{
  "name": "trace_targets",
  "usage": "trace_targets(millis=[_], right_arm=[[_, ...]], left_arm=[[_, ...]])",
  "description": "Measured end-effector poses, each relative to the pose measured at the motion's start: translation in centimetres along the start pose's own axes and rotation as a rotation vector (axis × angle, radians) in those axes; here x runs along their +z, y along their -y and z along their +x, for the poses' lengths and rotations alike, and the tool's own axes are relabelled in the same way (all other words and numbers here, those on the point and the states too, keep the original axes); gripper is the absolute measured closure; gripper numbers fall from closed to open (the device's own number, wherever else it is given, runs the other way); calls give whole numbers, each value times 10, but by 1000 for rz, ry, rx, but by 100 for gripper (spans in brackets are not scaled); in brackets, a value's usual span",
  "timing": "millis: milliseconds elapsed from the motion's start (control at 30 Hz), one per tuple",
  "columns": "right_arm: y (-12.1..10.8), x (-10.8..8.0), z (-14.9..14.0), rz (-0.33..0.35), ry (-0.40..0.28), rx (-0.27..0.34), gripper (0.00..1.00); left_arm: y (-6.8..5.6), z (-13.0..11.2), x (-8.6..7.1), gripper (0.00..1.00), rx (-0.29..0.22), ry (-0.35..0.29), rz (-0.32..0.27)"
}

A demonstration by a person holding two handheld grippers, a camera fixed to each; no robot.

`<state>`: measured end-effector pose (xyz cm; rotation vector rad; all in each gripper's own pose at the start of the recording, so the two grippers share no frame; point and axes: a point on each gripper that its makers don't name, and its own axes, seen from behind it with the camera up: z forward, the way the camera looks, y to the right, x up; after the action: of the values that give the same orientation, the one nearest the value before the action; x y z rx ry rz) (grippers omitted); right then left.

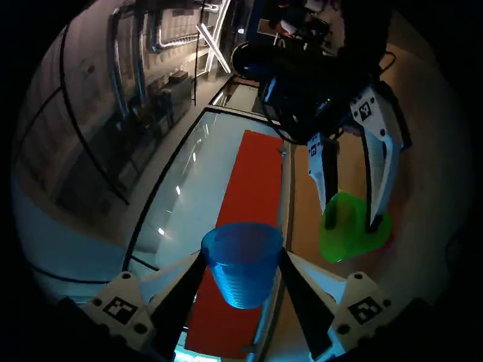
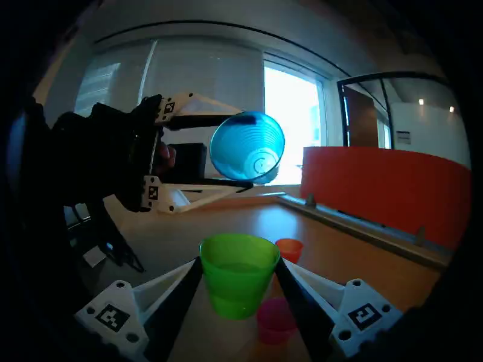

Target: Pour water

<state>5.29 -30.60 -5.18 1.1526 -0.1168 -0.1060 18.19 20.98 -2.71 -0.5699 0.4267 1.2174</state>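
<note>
Over a wooden table (image 2: 338, 241) beside a red partition (image 2: 386, 187), clamping in the left gripper (image 1: 241, 265) a blue cup (image 1: 243, 274) tipped sideways, higher than the right gripper (image 2: 238, 271) squeezing an upright green cup (image 2: 237, 283), near a pink cup (image 2: 276, 320) and an orange cup (image 2: 290, 247) on the tabletop.

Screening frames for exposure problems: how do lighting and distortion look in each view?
Right gripper view: window blown out, backlighting the blue cup; green cup sharp. Left gripper view: dim overall, glints on the glass panel, fisheye curving straight edges.
</note>
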Motion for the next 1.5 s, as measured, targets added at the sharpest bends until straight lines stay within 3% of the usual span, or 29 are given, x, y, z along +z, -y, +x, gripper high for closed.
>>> trace_targets(millis=[300, 533, 667, 1133, 1500], right_arm=[[0, -1, 1, -2, 0, -2, 11], [0, 0, 1, -2, 0, -6, 11], [0, 0, 2, -2, 2, -9, 11], [1, -3, 3, -2, 1, -14, 11], [2, -3, 6, 0, 3, -17, 11]], left_arm=[[-5, -12, 0, 16, -305, 35, -45], [-14, -14, -2, 16, -606, 59, -113], [-15, -15, -2, 16, -726, 69, -129], [-14, -25, -3, 16, -979, 81, -124], [-14, -32, -5, 16, -1071, 77, -132]])
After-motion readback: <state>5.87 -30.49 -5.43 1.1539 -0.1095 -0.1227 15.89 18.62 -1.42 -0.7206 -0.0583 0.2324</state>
